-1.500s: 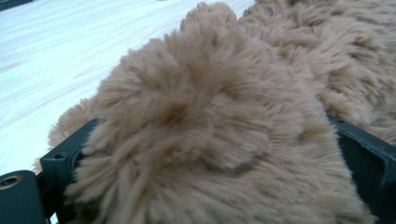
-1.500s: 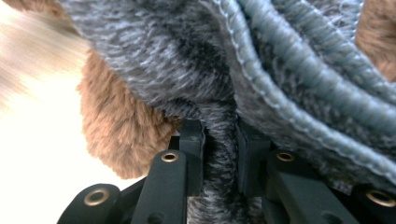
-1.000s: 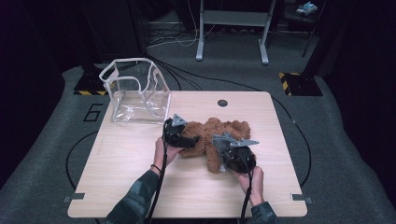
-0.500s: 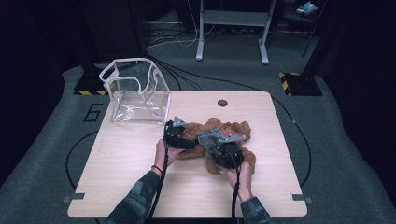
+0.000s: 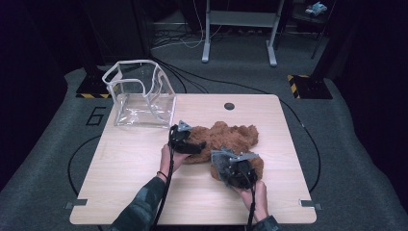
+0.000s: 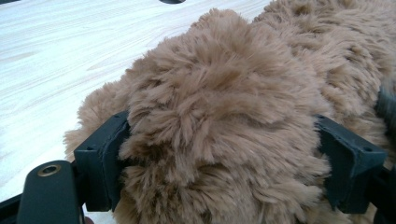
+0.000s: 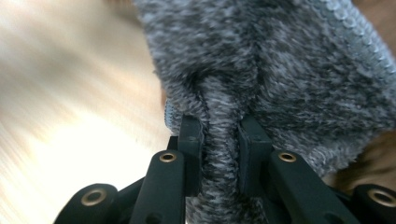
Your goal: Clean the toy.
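While the left claw [image 6: 224, 177] squeezes shaggy brown plush [image 6: 224, 116], the right claw [image 7: 219, 140] pinches a grey knit fold [image 7: 280, 70].

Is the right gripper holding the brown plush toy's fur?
No, the right gripper pinches a fold of grey knitted fabric, not brown fur.

A large dark numeral 6 [image 5: 97, 116] stands on the grey carpeted floor [image 5: 57, 144], just left of the pale wooden table [image 5: 130, 159]; nothing else is legible.
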The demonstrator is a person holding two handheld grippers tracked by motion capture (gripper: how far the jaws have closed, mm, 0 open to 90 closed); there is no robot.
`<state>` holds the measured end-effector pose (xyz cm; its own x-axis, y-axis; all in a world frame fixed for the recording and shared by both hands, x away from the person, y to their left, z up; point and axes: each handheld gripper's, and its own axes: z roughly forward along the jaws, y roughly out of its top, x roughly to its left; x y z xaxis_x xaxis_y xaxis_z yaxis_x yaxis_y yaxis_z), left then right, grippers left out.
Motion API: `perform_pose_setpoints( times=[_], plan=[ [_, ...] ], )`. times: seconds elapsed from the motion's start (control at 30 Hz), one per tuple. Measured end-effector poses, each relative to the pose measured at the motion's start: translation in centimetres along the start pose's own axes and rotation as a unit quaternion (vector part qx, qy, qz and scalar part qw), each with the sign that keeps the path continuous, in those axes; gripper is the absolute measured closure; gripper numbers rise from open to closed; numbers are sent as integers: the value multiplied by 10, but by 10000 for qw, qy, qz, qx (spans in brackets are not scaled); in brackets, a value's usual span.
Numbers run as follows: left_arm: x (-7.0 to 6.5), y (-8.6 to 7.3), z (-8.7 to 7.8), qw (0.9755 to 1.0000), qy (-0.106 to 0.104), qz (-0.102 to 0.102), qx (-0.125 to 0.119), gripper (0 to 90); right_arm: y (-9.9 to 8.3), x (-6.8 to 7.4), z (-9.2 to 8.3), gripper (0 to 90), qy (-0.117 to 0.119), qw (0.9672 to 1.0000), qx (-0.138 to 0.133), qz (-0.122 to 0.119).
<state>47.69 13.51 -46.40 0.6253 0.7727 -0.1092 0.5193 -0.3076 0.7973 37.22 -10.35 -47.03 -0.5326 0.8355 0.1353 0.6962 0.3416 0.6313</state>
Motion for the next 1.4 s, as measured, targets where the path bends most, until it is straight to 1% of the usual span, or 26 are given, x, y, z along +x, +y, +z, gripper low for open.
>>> perform_pose_setpoints(
  times=[0.1,0.2,0.23,0.27,0.3,0.33,0.37,0.43,0.47,0.53,0.57,0.67,0.73,0.8,0.83,0.87,0.97,1.03,1.1,1.13,1.2,1.23,1.27,1.3,1.37,1.4],
  plan=[
    [0,0,0,10000,20,31,12,168,15,-4,-13,744,-77,9995,-308,-1],
    [0,0,0,10000,27,21,8,169,36,-8,-18,741,-225,9981,-573,-56],
    [0,0,0,10000,28,17,7,169,42,-8,-18,741,-209,9978,-624,9],
    [0,0,0,10000,26,9,6,169,49,-9,-14,741,-203,9975,-672,-19],
    [0,0,0,10000,23,-10,5,169,51,-8,-11,741,-200,9979,-608,26],
    [0,0,0,10000,23,1,11,169,51,-7,-6,741,-168,9982,-573,-25],
    [0,0,0,10000,21,18,15,169,49,-4,-2,742,-145,9988,-465,-25],
    [0,0,0,10000,2,37,22,169,46,0,2,742,-133,9990,-416,12],
    [1,0,-1,10000,-14,50,30,169,34,5,7,744,-109,9996,-251,-62],
    [1,0,-1,10000,-25,11,6,168,22,7,8,745,-26,9999,-132,-22],
    [1,0,-1,10000,-46,25,8,167,17,8,9,745,-41,10000,-30,-66],
    [1,1,-4,9999,-121,37,-95,155,3,9,11,745,33,9995,225,-207],
    [1,2,-9,9997,-133,24,-222,148,0,8,9,745,16,9995,232,-210],
    [1,4,-14,9993,-146,108,-321,152,2,5,2,744,-33,9998,134,-148],
    [1,5,-17,9991,-144,133,-383,153,5,4,-2,744,-39,9999,23,-160],
    [0,6,-20,9987,-175,143,-453,155,9,3,-8,744,-77,9999,-30,-133],
    [1,11,-28,9978,-106,144,-631,156,25,5,-21,744,-127,9992,-355,-128],
    [3,15,-29,9982,-13,132,-581,161,38,9,-27,744,-185,9984,-499,-204],
    [4,15,-25,9989,125,193,-404,169,52,13,-28,743,-194,9974,-624,-304],
    [5,15,-22,9992,160,167,-315,176,58,17,-25,743,-217,9974,-657,-195],
    [7,12,-18,9995,106,29,-284,178,68,19,-16,742,-171,9973,-670,-232],
    [8,11,-17,9996,114,-25,-274,179,72,21,-9,742,-192,9979,-593,-195],
    [8,11,-17,9996,114,-25,-274,183,72,21,-9,742,-192,9979,-593,-195],
    [10,10,-14,9996,85,-84,-252,184,72,23,6,744,-215,9986,-433,-202],
    [12,9,-12,9997,96,-110,-180,185,68,25,14,746,-244,9989,-315,-244],
    [14,7,-11,9998,54,-130,-165,186,64,27,16,747,-257,9990,-274,-235]
  ],
)
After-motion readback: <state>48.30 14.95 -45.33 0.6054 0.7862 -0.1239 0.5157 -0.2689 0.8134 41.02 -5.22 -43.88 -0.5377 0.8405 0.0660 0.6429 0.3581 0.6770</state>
